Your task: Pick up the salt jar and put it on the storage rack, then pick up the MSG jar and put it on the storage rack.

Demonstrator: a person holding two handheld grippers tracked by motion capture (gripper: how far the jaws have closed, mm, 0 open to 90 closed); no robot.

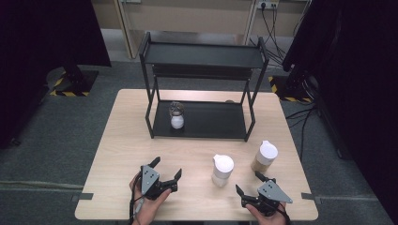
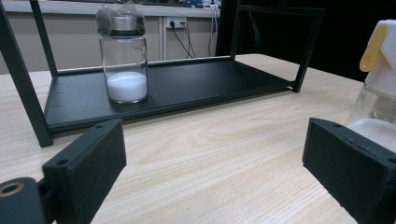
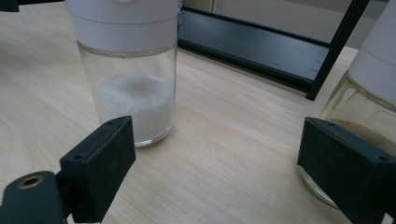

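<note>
Salt jar [image 1: 222, 169] waits near right — our right gripper [image 1: 256, 185] and left gripper [image 1: 166, 174] hover released; next we reach and clasp it.

Table [image 1: 126, 140] (rack [image 1: 202, 119], two jars [image 1: 222, 169])

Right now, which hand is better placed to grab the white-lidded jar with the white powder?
Probably right: the right tongs stand open just beside the white-powder jar; the left tongs sit farther off.
</note>
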